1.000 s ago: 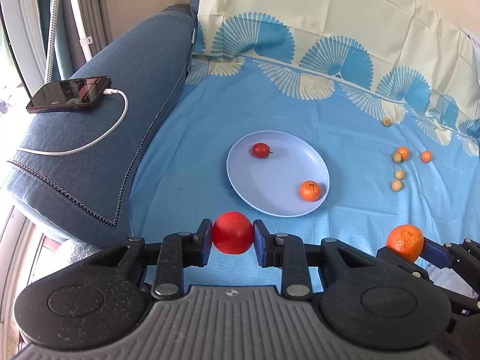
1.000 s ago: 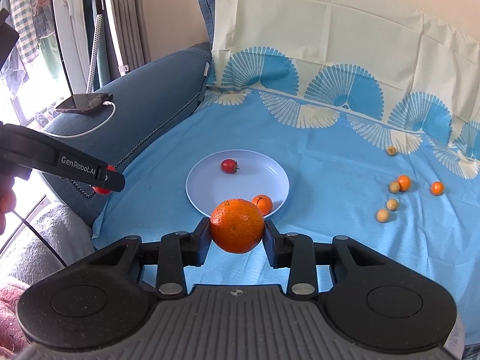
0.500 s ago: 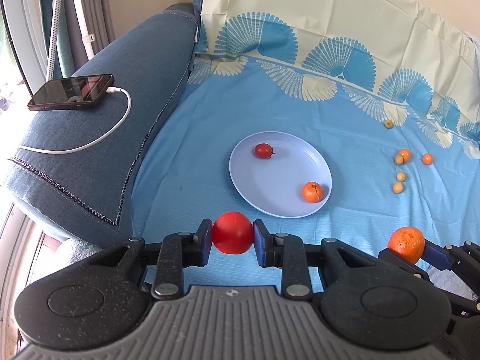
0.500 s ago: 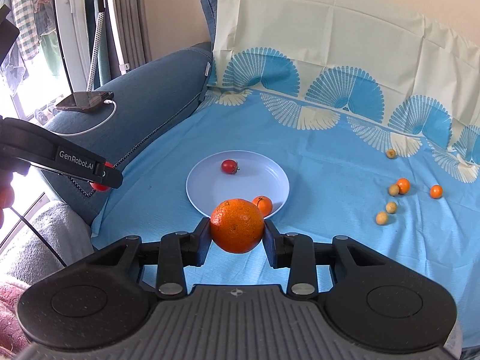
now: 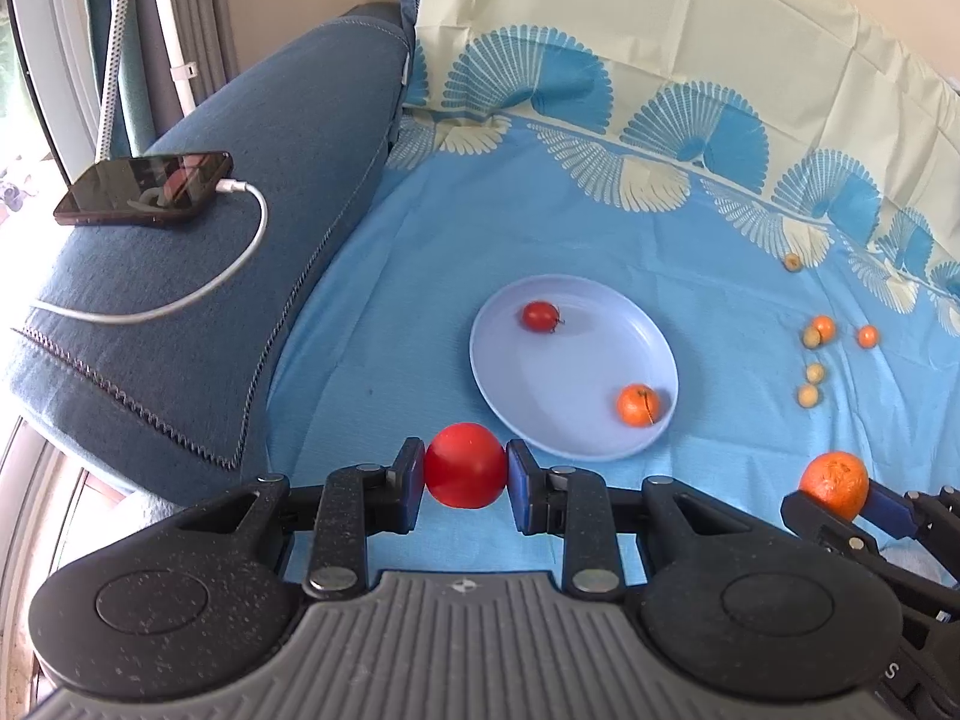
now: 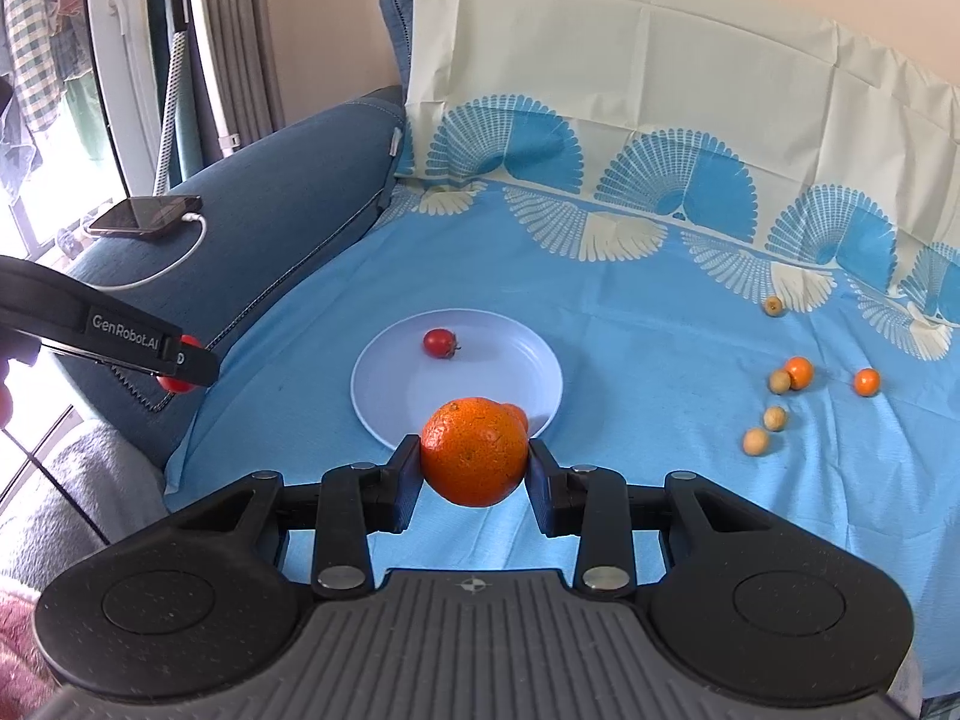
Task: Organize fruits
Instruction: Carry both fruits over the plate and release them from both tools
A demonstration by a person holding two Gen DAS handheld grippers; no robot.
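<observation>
— What does each claw hold?
— The left claw [image 5: 465, 476] is clamped on a smooth, glossy red tomato [image 5: 465, 465]; the right claw [image 6: 474, 468] pinches a round orange [image 6: 474, 459] with dimpled skin.
— And the rest?
— A shiny, shallow blue plate [image 5: 558, 360] sits on the cotton bedsheet [image 5: 420, 252], carrying a small tomato [image 5: 540, 316] and a small orange [image 5: 638, 404]; little round fruits [image 6: 780, 402] lie scattered to its right.

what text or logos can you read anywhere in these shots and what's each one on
"GenRobot.AI": white print on the side of the left gripper, seen from the right wrist view.
"S": one white letter on the right gripper's body at the lower right edge of the left wrist view; the rest is cut off.
Phone screen: dark, nothing readable.
Nothing else carries text.
</observation>
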